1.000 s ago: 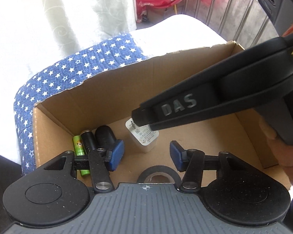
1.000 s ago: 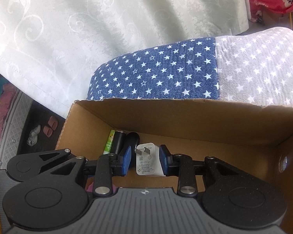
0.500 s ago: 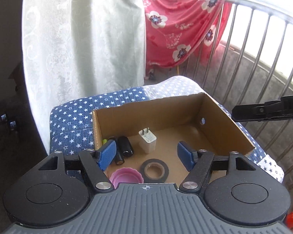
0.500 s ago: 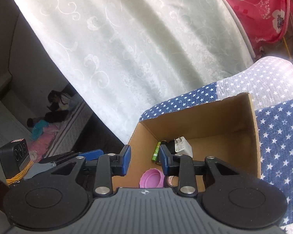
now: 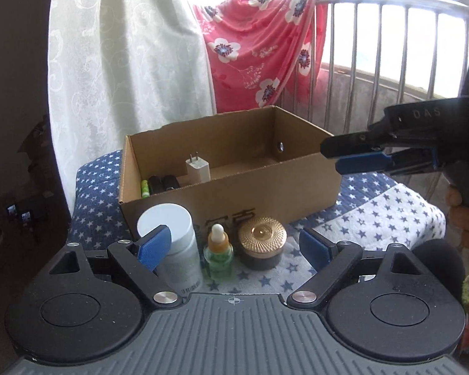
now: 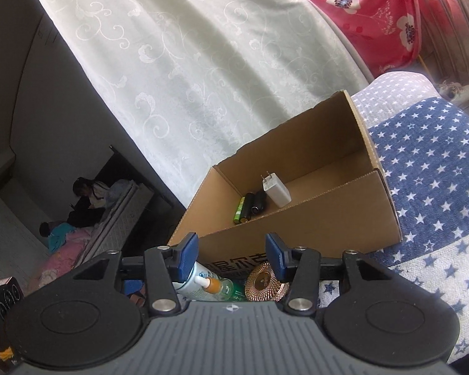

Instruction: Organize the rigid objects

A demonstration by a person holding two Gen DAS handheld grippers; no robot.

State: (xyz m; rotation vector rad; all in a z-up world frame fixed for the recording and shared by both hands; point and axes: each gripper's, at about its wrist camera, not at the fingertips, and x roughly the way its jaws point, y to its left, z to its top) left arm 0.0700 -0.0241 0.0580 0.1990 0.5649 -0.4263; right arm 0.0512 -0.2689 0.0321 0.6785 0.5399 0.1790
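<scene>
An open cardboard box (image 5: 234,187) (image 6: 312,228) sits on a star-patterned blue cloth. Inside stand a white charger plug (image 5: 197,168) (image 6: 275,189), a green battery (image 5: 144,188) (image 6: 239,209) and black cylinders (image 5: 164,183) (image 6: 255,203). In front of the box are a white-lidded bottle (image 5: 172,237), a small dropper bottle (image 5: 218,254) (image 6: 214,286) and a gold-lidded jar (image 5: 262,242) (image 6: 265,284). My left gripper (image 5: 234,248) is open and empty, close behind these. My right gripper (image 6: 232,257) is open and empty above them; it also shows at the right in the left wrist view (image 5: 353,156).
A white curtain (image 5: 125,62) and a red floral cloth (image 5: 259,50) on a metal railing (image 5: 390,47) stand behind the box. The cloth-covered surface (image 6: 428,168) extends right of the box. A dark speaker (image 6: 3,297) sits at the lower left.
Both grippers have pulled back out of the box and away from it. The charger plug, earlier between the right gripper's fingers, now stands free in the box. The bottles and jar came into view.
</scene>
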